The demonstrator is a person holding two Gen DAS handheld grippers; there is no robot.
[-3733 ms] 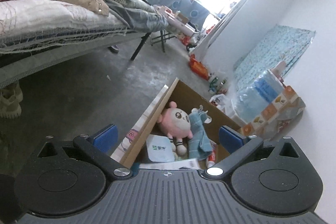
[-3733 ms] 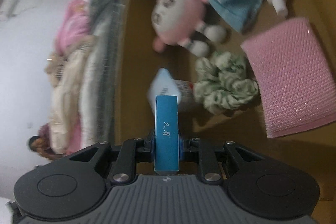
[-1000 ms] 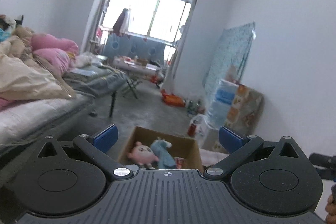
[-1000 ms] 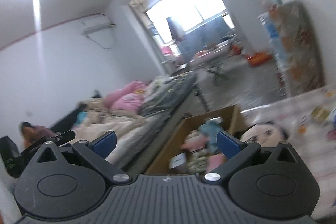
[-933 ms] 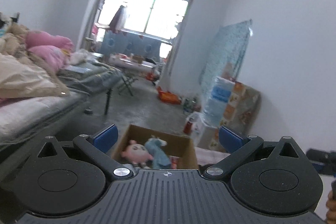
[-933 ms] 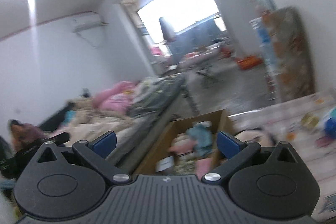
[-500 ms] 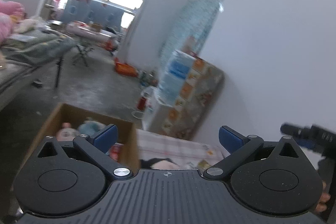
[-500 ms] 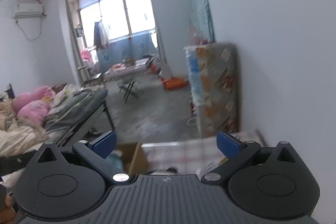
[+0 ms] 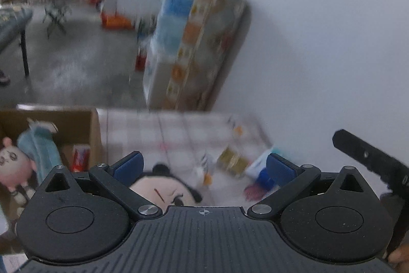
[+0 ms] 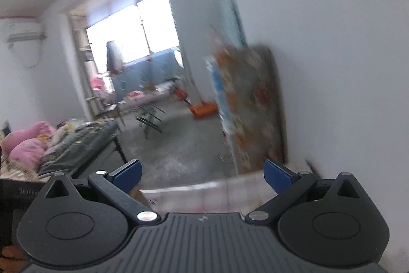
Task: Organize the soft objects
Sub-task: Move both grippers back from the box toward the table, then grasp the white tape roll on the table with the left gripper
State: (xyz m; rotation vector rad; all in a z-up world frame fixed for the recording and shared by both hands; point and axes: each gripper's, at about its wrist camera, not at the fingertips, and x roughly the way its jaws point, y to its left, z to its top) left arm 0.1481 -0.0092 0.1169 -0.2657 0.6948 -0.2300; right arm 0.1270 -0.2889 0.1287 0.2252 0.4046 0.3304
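Observation:
In the left wrist view my left gripper (image 9: 204,165) is open with nothing between its fingers, above a checked tablecloth (image 9: 166,134). A plush doll head with black hair (image 9: 163,189) lies on the cloth just under the left finger. At the left stands a cardboard box (image 9: 92,129) holding a pink plush toy (image 9: 12,165), a blue towel (image 9: 35,145) and a red-capped tube (image 9: 79,155). My right gripper (image 10: 202,174) is open and empty, held high over the far edge of the tablecloth (image 10: 217,189). The view is blurred.
Small packets and a blue item (image 9: 258,168) lie on the cloth at the right. A patterned mattress (image 9: 199,42) leans on the white wall behind the table. A bed with pink bedding (image 10: 28,142) stands at the left. The other handle (image 9: 370,157) shows at the right edge.
Both cameras have swung to the right, away from the box and toward the table and wall. The right gripper, shut earlier over the box, now stands open. The doll head has come into view.

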